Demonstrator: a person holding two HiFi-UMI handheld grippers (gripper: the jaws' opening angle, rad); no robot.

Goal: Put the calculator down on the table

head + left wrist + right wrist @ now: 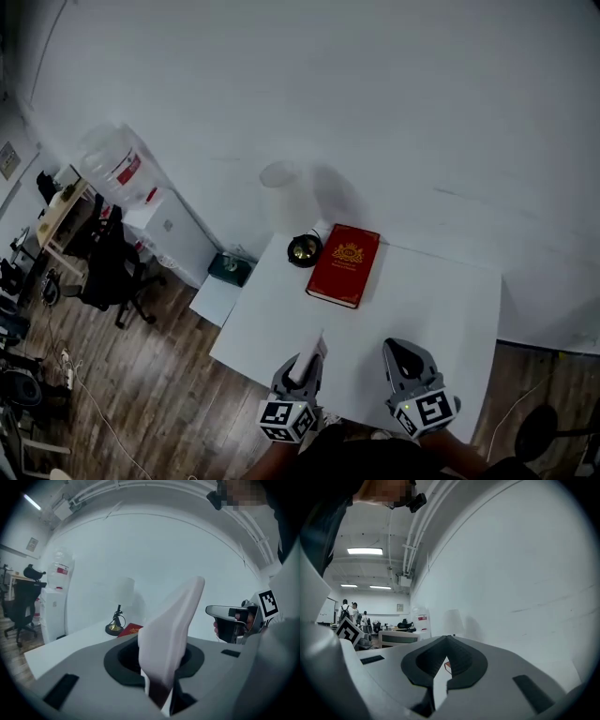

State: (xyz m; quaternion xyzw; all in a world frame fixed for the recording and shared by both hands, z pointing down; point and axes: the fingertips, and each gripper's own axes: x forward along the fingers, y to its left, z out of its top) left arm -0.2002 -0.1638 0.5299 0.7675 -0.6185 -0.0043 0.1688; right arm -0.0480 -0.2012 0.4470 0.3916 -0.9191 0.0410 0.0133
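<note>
Standing tilted at the lower middle of the frame, the calculator (309, 354) is clamped by its lower end in the left gripper (298, 373), above the near edge of the table (422, 300); the right gripper (409, 360) is closed, empty.

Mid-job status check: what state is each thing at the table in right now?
White flat calculator: clamped in left hand-held gripper, not yet set down.
Right hand-held gripper: jaws shut, empty.
Red hardcover book: closed, flat on white table.
White-shaded table lamp: upright.
</note>
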